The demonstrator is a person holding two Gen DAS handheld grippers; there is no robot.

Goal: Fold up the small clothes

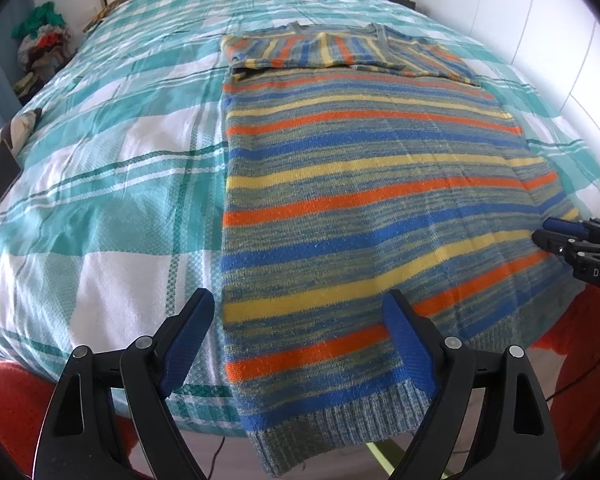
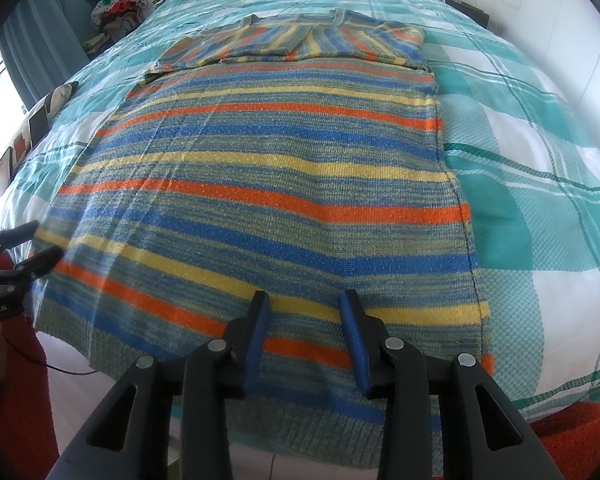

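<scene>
A striped knit sweater [image 1: 360,184] in blue, orange, yellow and grey lies flat on the bed, its sleeves folded across the chest at the far end. Its ribbed hem [image 1: 324,436] hangs over the near bed edge. My left gripper [image 1: 300,320] is open and empty, hovering over the sweater's lower left corner. My right gripper [image 2: 306,312] is open and empty above the hem area of the sweater [image 2: 260,184], right of centre. The right gripper also shows at the right edge of the left wrist view [image 1: 548,232], and the left gripper at the left edge of the right wrist view [image 2: 40,246].
The bed has a teal and white plaid cover [image 1: 100,200]. A phone [image 1: 2,168] lies at the bed's left edge. A pile of clothes [image 1: 44,48] sits beyond the far left corner. Red fabric [image 2: 572,436] lies below the near bed edge. White walls are on the right.
</scene>
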